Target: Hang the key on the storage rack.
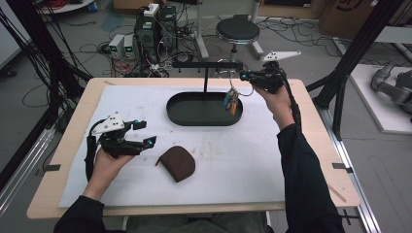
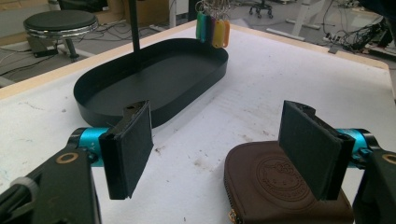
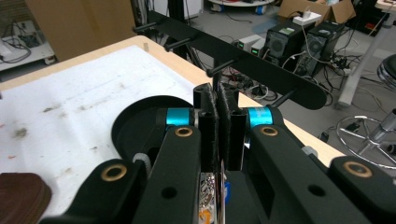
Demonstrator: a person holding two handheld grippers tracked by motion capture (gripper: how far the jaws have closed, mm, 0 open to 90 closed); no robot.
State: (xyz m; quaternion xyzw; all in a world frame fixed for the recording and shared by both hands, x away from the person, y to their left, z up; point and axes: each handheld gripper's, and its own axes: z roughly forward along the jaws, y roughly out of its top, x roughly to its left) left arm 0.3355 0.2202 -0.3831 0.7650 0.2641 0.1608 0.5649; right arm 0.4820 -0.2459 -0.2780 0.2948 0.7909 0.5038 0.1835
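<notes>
Likely hanging step | right gripper clamped on bunch of coloured key tags on metal rings, tags dangling below fingers, just under black T-shaped peg rack | left gripper spread wide, empty, brown zip pouch beside one finger | raise ring level, slide over peg before easing off.

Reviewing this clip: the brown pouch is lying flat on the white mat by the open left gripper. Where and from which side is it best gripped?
The brown pouch lies flat, so a straight-down pinch probably finds little to close on. Likely best: the left gripper, jaws open, comes in low from the pouch's left and closes across its raised, rounded edge, clear of the zipper pull. The black tray lies well behind.
</notes>
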